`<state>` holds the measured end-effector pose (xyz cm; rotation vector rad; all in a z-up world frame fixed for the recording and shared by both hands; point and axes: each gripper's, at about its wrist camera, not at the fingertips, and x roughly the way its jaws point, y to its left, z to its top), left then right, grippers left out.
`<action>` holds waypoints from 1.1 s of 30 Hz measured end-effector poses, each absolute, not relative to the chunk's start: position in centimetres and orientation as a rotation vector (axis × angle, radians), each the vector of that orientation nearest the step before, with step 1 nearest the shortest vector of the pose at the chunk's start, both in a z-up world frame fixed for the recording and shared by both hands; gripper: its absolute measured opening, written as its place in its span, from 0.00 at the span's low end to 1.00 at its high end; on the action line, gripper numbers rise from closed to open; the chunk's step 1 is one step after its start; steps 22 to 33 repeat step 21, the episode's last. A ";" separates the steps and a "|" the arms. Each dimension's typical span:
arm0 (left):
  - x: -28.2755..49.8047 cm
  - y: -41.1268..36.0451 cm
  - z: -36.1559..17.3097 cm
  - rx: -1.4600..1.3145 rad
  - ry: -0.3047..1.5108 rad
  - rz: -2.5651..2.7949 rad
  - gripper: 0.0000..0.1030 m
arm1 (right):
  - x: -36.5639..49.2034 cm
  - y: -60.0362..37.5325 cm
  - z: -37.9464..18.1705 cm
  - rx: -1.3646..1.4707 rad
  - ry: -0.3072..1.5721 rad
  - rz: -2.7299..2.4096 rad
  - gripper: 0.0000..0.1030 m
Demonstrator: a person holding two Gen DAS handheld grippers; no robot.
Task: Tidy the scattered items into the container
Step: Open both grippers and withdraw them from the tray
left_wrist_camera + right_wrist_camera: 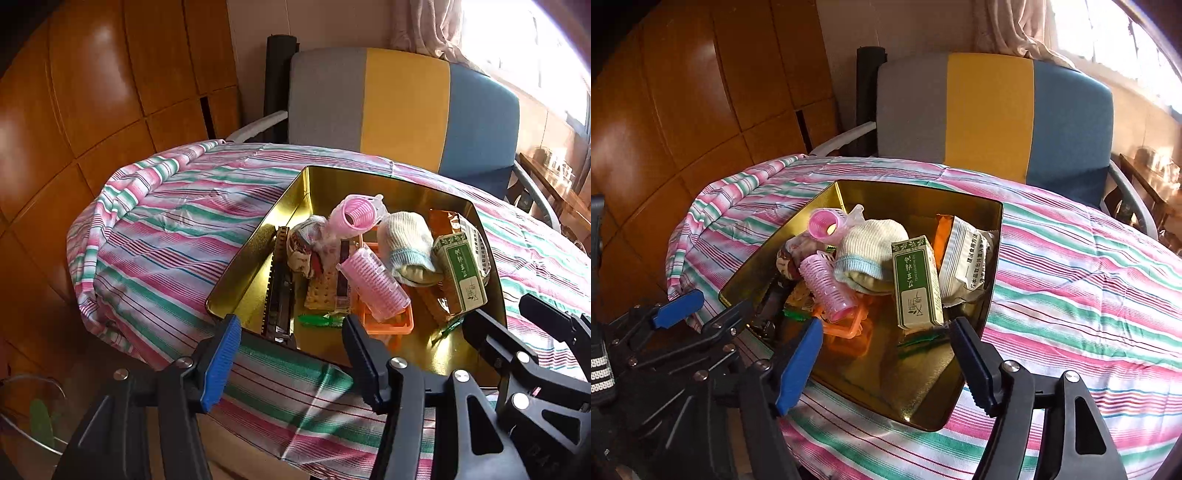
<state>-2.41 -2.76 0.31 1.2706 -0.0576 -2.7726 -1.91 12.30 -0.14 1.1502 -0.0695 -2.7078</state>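
Both my grippers, left gripper (291, 354) and right gripper (886, 354), hang open and empty above the filled gold tin (993, 236); tidying looks finished, so I'd withdraw next.

Both wrist cameras look steeply down from close by, sharing the gold rectangular metal tin (369, 181) (916, 192) on the striped-cloth desk (177, 236) (1071, 277).

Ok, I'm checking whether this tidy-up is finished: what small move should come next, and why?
Probably just draw both grippers back: the left gripper and right gripper are open and empty, the items sit inside the gold tin, and nothing loose shows on the striped cloth.
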 end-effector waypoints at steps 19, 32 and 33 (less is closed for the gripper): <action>-2.2 -3.0 0.4 1.257 -0.012 -2.809 0.45 | -1.3 11.7 0.8 1.103 0.005 -2.775 0.74; -2.4 -3.0 0.4 1.284 -0.010 -2.802 0.45 | -1.2 11.5 1.0 1.096 0.020 -2.787 0.74; -2.4 -3.0 0.4 1.284 -0.010 -2.802 0.45 | -1.2 11.5 1.0 1.096 0.020 -2.787 0.74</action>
